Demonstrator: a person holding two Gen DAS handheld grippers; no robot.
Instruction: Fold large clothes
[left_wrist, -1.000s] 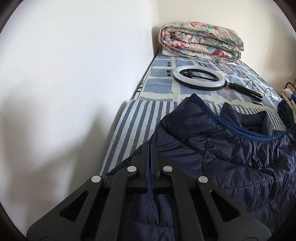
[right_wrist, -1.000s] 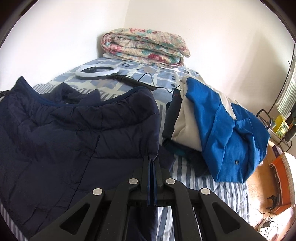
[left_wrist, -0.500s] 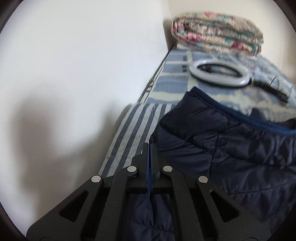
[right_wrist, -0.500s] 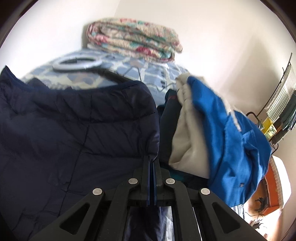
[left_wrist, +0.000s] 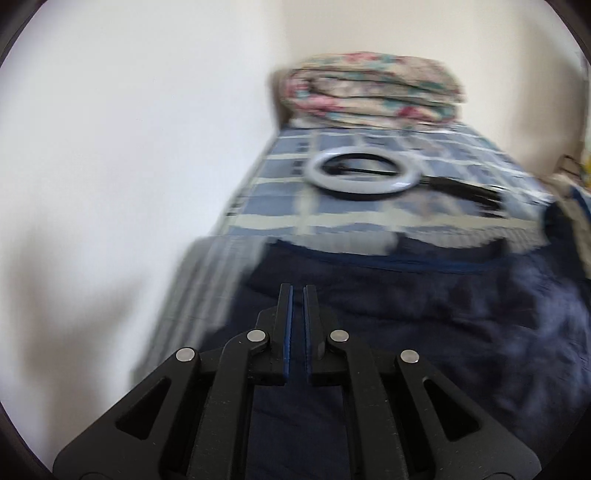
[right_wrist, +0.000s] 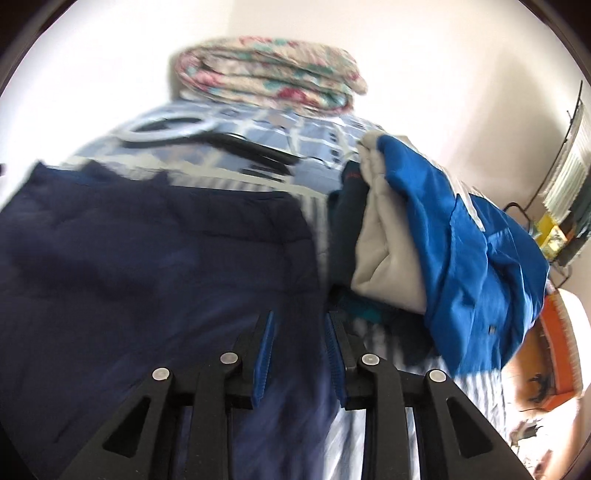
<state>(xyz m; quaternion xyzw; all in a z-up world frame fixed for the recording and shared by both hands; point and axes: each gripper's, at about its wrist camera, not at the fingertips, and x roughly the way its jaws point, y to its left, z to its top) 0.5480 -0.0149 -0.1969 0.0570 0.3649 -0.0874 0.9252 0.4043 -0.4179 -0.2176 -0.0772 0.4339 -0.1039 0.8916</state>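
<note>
Both views are smeared by motion blur, so the quilting of the navy puffer jacket (left_wrist: 424, 314) and the print of the bed (left_wrist: 354, 218) sheet are hard to read. The jacket lies spread on the bed under both grippers, its near part cut off by the frame edges and partly hidden behind the black gripper bodies.

The left gripper (left_wrist: 297, 291) has its 2 fingers (left_wrist: 286, 325) a narrow gap apart, with only dark jacket fabric showing between them and nothing clamped. The right gripper (right_wrist: 299, 321) has its fingers (right_wrist: 264, 350) spread wider over the jacket's right edge, also gripping nothing.

Beyond the jacket a white ring light (left_wrist: 364, 175) lies flat on the checked sheet, its black handle (left_wrist: 461, 186) pointing right. A folded floral quilt (left_wrist: 373, 90) sits at the far end against the wall.

Only the right wrist view shows the pile of other clothes (right_wrist: 454, 236) just beside the jacket: a bright blue garment draped over a beige one, with darker pieces beneath. It also shows a wire rack (right_wrist: 565, 177) by the wall, cut off at the frame edge. The left wrist view alone shows the bare white wall (left_wrist: 129, 166) along the bed's left side.
</note>
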